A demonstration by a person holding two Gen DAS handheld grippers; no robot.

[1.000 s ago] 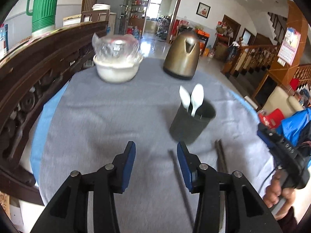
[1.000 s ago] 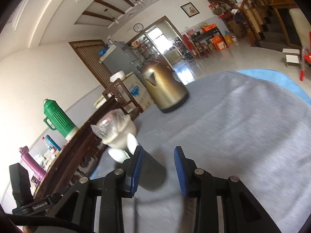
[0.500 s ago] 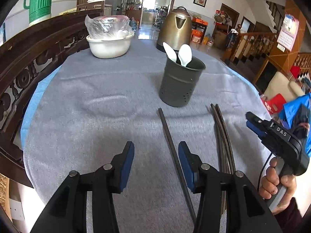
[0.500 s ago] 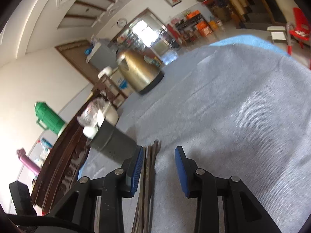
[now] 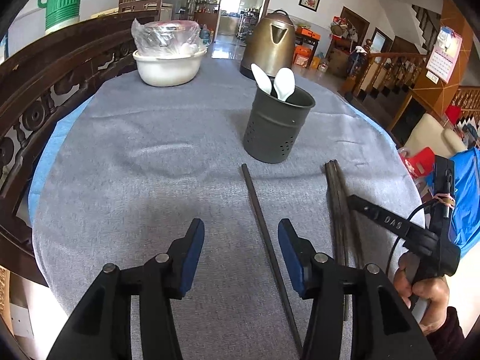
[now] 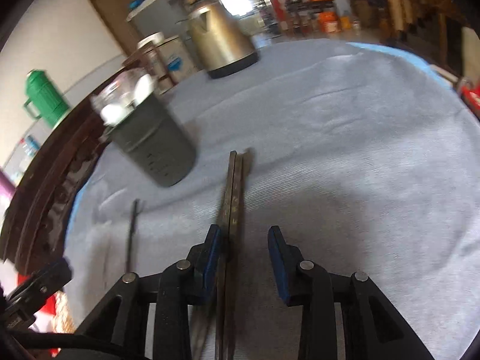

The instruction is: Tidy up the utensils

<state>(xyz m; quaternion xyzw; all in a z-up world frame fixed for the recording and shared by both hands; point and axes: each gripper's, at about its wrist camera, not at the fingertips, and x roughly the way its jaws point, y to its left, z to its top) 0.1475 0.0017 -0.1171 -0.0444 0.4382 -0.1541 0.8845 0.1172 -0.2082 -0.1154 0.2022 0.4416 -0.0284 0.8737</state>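
Observation:
A dark perforated utensil holder [image 5: 277,127] stands on the grey tablecloth with two white spoons [image 5: 282,84] in it. A single dark chopstick [image 5: 264,228] lies in front of it, running between the fingers of my open left gripper [image 5: 241,252]. A bundle of dark chopsticks [image 5: 339,210] lies to its right. My right gripper [image 6: 244,255] is open and low over that bundle [image 6: 232,198], which passes just inside its left finger. The holder [image 6: 153,141] sits up-left of it, blurred. The right gripper also shows in the left wrist view [image 5: 390,225].
A white bowl covered in plastic wrap [image 5: 168,60] and a brass kettle [image 5: 273,45] stand at the table's far side. A carved dark wooden rail [image 5: 36,99] runs along the left edge. The table's right edge drops off to the floor.
Both grippers have lowered and tilted down toward the table. The right gripper has swung from the room view to directly over the chopstick bundle. Both stay open.

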